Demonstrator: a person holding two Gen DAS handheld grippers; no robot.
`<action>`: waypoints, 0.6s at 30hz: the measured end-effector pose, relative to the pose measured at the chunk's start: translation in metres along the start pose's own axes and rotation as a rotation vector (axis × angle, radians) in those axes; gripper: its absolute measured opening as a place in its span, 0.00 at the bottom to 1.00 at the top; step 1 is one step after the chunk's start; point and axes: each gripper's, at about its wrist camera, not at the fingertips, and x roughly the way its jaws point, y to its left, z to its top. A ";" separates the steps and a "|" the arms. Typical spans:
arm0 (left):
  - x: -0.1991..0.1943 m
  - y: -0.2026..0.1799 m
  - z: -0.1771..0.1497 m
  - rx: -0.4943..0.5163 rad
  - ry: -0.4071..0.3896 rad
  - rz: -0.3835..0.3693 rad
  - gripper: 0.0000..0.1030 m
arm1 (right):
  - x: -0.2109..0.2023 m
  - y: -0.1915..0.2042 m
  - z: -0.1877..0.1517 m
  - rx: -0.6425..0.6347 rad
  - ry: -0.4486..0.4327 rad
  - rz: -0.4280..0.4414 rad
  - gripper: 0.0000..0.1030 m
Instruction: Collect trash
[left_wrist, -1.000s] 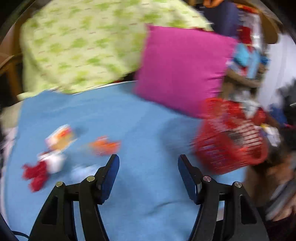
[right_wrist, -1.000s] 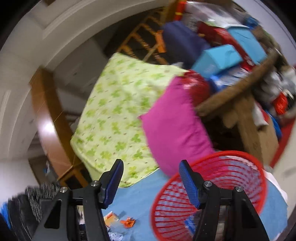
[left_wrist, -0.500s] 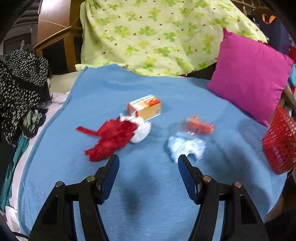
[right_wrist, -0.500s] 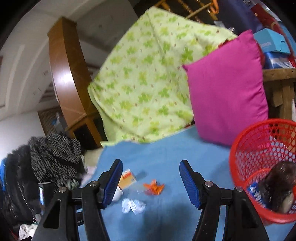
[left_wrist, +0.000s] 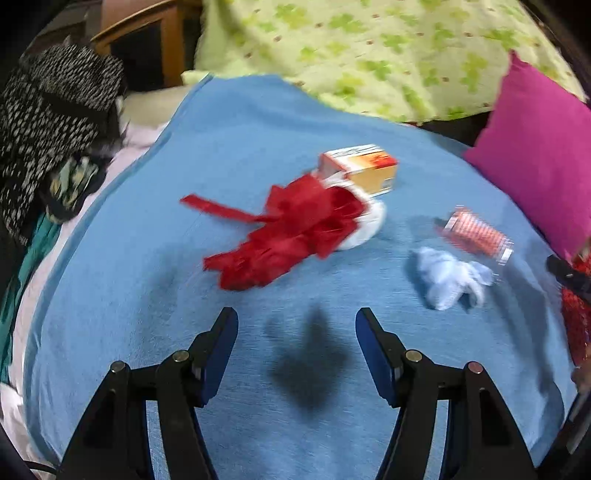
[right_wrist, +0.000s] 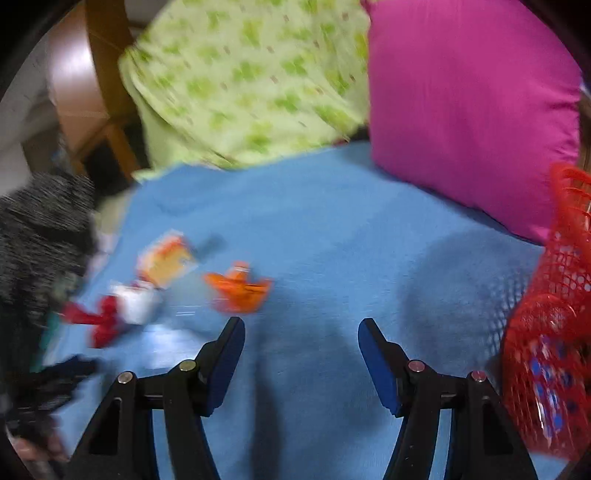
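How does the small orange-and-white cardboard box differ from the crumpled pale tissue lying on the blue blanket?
The orange-and-white cardboard box is rigid and straight-edged; the crumpled pale tissue is soft and shapeless. The box is printed in colour; the tissue is plain. The box touches the red ribbon pile; the tissue lies apart. Both rest on the blue blanket, ungripped.

A blue blanket (left_wrist: 229, 155) covers the bed, and a green clover-print quilt (left_wrist: 369, 55) is heaped along its far edge. A magenta pillow (left_wrist: 543, 162) leans at the far right corner, just beside the quilt. Off the bed's left edge lies a pile of black-and-white speckled clothing (left_wrist: 48, 122), with a wooden cabinet (left_wrist: 147, 48) behind it.
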 end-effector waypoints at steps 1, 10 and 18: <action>0.004 0.002 0.000 -0.005 0.012 0.014 0.65 | 0.014 -0.001 0.000 -0.024 0.011 -0.045 0.65; 0.023 0.002 -0.003 -0.003 0.097 0.045 0.65 | 0.065 -0.022 -0.010 -0.041 0.104 -0.156 0.90; 0.024 -0.002 -0.005 0.015 0.102 0.047 0.73 | 0.064 -0.019 -0.016 -0.053 0.108 -0.150 1.00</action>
